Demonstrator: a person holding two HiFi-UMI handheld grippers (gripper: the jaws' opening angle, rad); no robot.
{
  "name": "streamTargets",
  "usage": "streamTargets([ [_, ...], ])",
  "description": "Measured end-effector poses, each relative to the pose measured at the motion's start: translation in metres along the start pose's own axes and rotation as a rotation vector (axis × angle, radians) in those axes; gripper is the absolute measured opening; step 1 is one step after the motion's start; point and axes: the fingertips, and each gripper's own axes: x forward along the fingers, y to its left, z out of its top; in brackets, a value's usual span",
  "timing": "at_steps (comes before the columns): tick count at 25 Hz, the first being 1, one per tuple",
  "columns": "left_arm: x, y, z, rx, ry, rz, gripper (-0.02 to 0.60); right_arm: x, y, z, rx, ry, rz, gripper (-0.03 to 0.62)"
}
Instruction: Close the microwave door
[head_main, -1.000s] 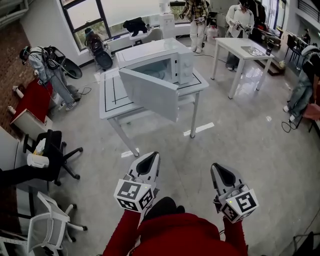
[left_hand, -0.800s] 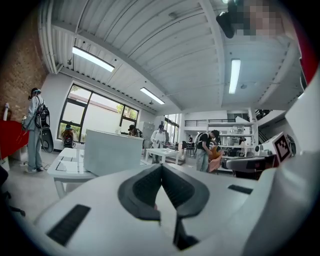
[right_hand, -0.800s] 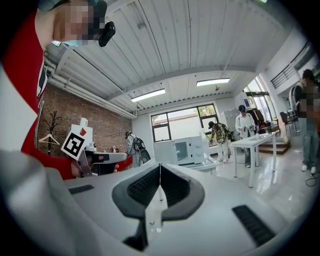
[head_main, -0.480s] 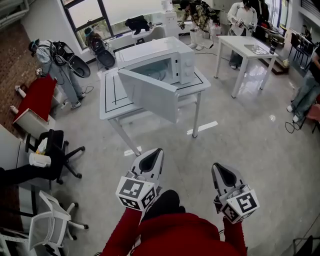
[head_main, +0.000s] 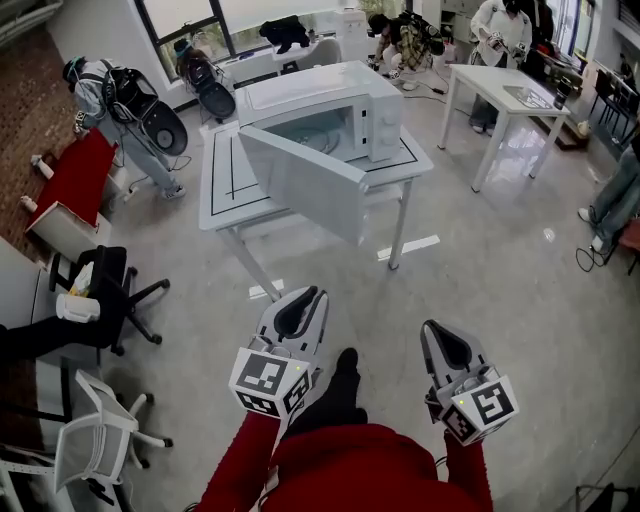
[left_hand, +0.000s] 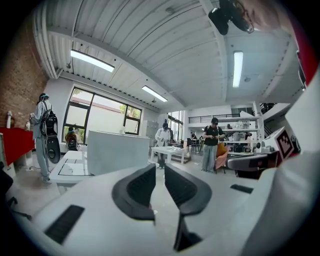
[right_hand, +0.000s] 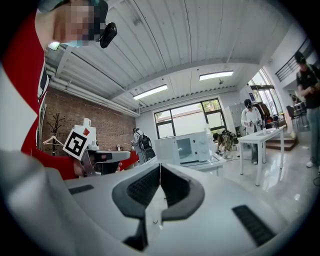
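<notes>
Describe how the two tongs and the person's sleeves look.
The left tongs and right tongs are pale grey tapering shells with dark ribbed pads at the tip. Each carries a white cube with black square markers at the rear. The sleeves are red. The left jaws have just been opening, with nothing between them.

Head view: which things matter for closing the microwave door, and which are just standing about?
For the job: microwave; its open door; table under it; left hand-held gripper, jaws just opening, nothing between; right hand-held gripper, shut, empty.
Standing about: second white table; black office chair; white chair.
</notes>
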Motion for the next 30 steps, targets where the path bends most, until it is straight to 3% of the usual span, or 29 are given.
streamTargets([
  [13,0.085,0.045,-0.006,0.011,0.068,-0.010,0.176,0.061,-0.054,0.000,0.008,0.060,-0.059,0.015],
  [30,0.176,0.085,-0.015,0.011,0.146,-0.062,0.215,0.133,-0.102,0.009,0.041,0.093,-0.126,0.015],
])
